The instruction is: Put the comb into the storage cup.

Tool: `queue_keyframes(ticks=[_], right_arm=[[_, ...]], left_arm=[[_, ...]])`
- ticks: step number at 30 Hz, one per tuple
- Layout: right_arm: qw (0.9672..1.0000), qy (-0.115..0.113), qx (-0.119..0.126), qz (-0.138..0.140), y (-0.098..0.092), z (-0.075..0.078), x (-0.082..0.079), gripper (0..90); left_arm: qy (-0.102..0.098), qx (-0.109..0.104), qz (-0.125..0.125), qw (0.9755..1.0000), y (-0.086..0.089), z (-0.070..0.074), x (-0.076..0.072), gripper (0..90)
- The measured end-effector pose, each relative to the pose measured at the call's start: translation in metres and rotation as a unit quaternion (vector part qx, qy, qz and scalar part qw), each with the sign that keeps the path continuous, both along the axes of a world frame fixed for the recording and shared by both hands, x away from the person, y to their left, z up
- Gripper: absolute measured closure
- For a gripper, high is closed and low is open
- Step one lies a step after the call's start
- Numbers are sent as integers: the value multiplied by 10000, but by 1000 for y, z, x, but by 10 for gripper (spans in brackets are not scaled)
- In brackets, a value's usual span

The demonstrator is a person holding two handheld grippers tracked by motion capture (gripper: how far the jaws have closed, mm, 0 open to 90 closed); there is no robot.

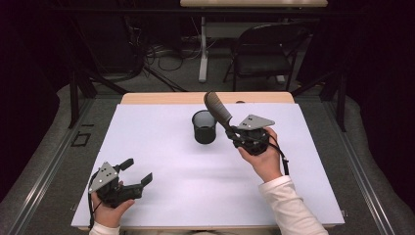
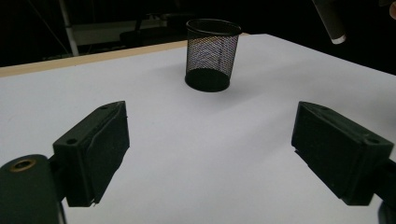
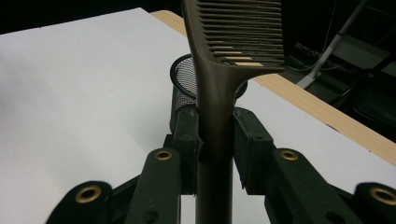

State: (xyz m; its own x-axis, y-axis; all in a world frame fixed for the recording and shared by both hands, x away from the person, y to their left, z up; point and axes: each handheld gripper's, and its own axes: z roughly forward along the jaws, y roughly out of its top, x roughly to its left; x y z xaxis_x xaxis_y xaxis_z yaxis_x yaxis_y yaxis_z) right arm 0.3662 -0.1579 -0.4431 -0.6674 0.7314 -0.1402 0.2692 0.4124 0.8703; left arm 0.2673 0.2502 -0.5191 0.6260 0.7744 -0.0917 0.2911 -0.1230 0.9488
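Note:
A dark brown comb stands tilted up and to the left, just right of and above a black mesh cup on the white table top. My right gripper is shut on the comb's handle, with the teeth above the jaws and the mesh cup right behind them. My left gripper rests near the table's front left, open and with nothing in it. In the left gripper view its jaws stand wide apart, facing the cup, and the comb's handle end shows at the top right.
The white sheet leaves a strip of wooden edge bare at the far side. Beyond the table are a black folding chair, a white table leg and cables on the floor. Dark frame posts flank both sides.

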Motion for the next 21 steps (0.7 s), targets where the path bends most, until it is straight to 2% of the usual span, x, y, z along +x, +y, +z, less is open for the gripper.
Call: queue_keyframes(ticks=[6,9,11,14,21], right_arm=[[9999,-117,15,55,3,-4,-2,729],[9998,-177,4,79,4,-5,-4,729],[9997,-219,6,81,5,-5,-6,729],[9995,-291,41,103,5,-4,-9,729],[9994,-323,65,133,6,-3,-10,729]], left_arm=[[15,-45,46,10000,-1,1,1,121],[20,-136,52,9999,-1,3,3,121],[76,-185,75,9998,-2,4,4,130],[188,-125,85,9997,-5,8,8,134],[308,-194,101,9993,-11,14,16,136]])
